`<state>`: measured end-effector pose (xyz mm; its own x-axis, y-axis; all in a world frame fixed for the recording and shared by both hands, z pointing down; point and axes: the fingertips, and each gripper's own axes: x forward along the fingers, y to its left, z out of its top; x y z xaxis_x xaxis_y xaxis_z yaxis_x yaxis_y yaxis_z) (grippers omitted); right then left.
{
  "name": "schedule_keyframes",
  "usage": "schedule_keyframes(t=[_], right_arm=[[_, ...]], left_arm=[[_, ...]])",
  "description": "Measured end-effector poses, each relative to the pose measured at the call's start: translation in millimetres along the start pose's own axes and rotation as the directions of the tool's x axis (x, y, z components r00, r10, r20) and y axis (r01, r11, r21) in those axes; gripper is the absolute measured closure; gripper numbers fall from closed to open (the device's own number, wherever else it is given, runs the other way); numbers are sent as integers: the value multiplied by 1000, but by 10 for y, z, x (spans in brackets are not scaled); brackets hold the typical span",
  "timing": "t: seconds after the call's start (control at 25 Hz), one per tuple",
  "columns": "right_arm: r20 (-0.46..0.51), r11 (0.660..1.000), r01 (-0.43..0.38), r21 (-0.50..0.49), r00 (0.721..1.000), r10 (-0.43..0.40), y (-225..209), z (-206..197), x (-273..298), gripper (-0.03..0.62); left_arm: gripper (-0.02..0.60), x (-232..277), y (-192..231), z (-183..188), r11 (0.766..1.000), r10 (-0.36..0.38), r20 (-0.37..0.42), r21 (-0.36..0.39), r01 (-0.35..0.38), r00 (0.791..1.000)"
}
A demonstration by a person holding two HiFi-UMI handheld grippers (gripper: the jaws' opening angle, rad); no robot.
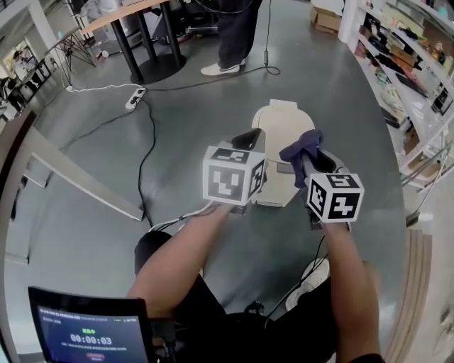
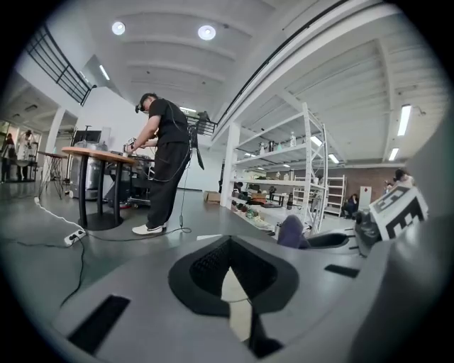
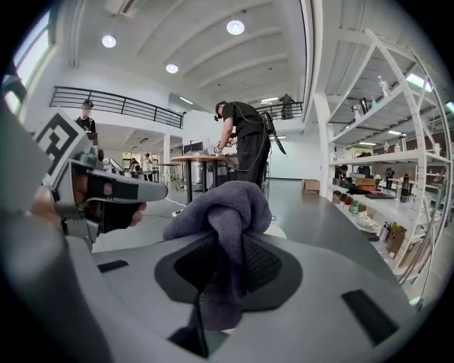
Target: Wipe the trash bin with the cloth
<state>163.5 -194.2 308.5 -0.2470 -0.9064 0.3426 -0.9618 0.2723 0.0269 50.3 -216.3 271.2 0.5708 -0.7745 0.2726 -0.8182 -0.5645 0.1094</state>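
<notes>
My right tongs [image 3: 225,244] grip the cloth [image 3: 227,202]; my left tongs [image 2: 228,257] are closed, empty. Both partly cover the trash bin [image 1: 282,117] at centre.

Underfoot, a smooth grey floor [image 1: 85,177], faintly glossy. Standing on it just off centre toward 1 o'clock, a cream plastic trash bin [image 1: 280,152] with a flat lid. At 10 o'clock a white power strip [image 1: 135,98], trailing a thin white cable [image 1: 99,88] and a long black cable [image 1: 145,152] — at 11 a round black table base [image 1: 159,67]. At 12 a white sneaker [image 1: 221,68]; at 1 a brown cardboard box [image 1: 326,20].
</notes>
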Motion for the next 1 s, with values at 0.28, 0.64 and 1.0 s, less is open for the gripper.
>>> schedule_keyframes(t=[0.28, 0.64, 1.0], right_arm=[[-55, 999, -35, 0, 998, 35, -135, -59, 461, 513], [-146, 996, -68, -62, 988, 58, -149, 25, 1077, 513], [-284, 998, -56, 25, 957, 61, -127, 344, 2087, 511]], left_arm=[[584, 422, 137, -45, 1000, -8, -32, 25, 9, 999], [584, 719, 567, -80, 999, -11, -65, 43, 14, 998], [584, 1069, 1145, -276, 1000, -8, -121, 20, 10, 993]])
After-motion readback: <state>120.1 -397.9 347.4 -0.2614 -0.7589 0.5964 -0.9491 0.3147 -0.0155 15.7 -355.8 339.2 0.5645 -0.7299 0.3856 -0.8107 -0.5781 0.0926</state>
